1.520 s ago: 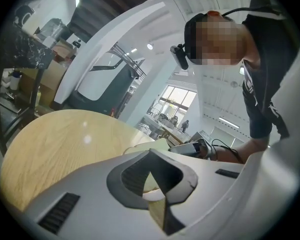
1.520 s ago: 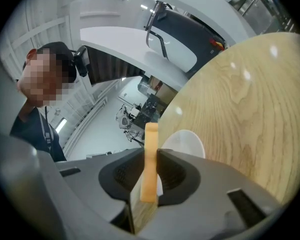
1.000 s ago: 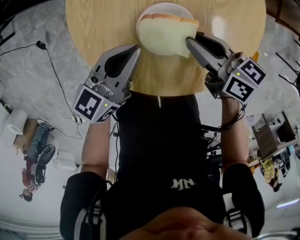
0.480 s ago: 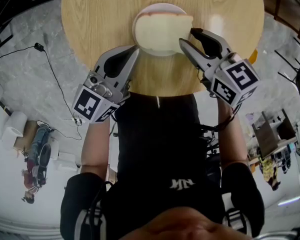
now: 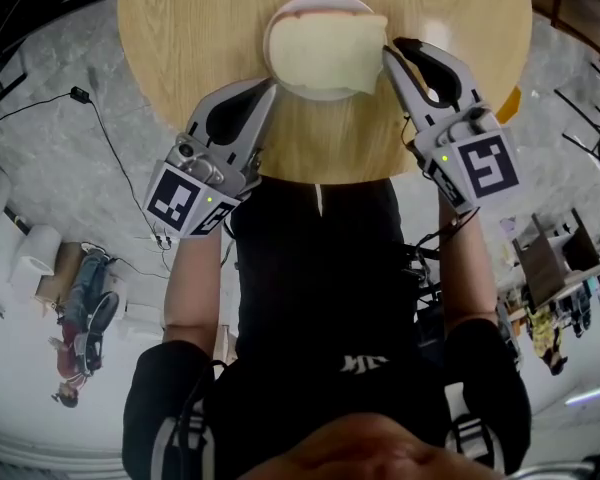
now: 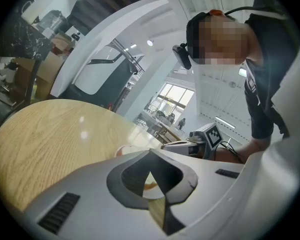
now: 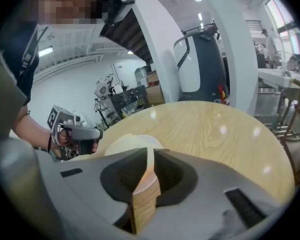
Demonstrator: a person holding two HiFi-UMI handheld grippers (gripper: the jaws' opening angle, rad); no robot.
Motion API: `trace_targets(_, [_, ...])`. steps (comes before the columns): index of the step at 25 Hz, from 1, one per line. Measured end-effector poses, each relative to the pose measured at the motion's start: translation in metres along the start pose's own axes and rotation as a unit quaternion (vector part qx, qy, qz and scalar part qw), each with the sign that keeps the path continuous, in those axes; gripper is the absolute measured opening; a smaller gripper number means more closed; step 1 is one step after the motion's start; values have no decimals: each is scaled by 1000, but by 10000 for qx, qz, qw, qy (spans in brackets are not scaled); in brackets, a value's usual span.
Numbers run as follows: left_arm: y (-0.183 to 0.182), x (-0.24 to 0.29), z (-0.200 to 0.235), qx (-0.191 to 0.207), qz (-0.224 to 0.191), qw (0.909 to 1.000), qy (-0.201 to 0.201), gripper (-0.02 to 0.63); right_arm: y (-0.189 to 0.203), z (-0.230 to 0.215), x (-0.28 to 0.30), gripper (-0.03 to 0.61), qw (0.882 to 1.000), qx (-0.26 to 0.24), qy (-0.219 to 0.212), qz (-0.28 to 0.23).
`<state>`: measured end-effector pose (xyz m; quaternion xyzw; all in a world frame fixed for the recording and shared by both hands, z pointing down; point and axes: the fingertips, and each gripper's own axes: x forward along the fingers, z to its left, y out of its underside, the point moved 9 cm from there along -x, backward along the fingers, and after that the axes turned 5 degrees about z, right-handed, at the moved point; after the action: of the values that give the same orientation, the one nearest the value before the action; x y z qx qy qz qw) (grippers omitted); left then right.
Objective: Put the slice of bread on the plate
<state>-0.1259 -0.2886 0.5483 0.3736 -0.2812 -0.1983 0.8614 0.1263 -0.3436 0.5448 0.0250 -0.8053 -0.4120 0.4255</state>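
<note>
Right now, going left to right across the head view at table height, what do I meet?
Left gripper → bread on the plate → right gripper, jaws closing with nothing between them.

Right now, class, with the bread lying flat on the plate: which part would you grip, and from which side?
Grip the bread by its right edge, coming in low from the right. It lies flat, and that side seems to jut past the plate, so a jaw can likely slip under. The right gripper, jaws closing on nothing, is beside it.
</note>
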Motion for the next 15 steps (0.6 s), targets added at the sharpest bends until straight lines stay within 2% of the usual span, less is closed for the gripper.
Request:
trace_targets(2, [-1, 1, -5, 18, 36, 10000, 27, 12, -3, -3, -8, 6, 9994, -5, -111, -315])
trace_targets(6, [-6, -14, -20, -26, -65, 10000, 69, 12, -12, 4, -26, 2, 9971, -51, -371, -668])
trace_targets(9, [-19, -30, -26, -27, 47, 9999, -96, 12, -26, 17, -45, -2, 9932, -18, -574, -1016])
trace_targets(11, [-36, -39, -29, 61, 135, 9999, -86, 12, -43, 26, -58, -2, 9845, 199, -830, -1529])
trace_targets(13, [-62, -44, -35, 403, 33, 9992, -5, 12, -65, 29, -73, -2, 9714, 425, -1047, -2091])
trace_targets(15, [-91, -46, -43, 803, -169, 9965, 173, 12, -90, 33, -91, -2, 9601, 383, -1103, -2541])
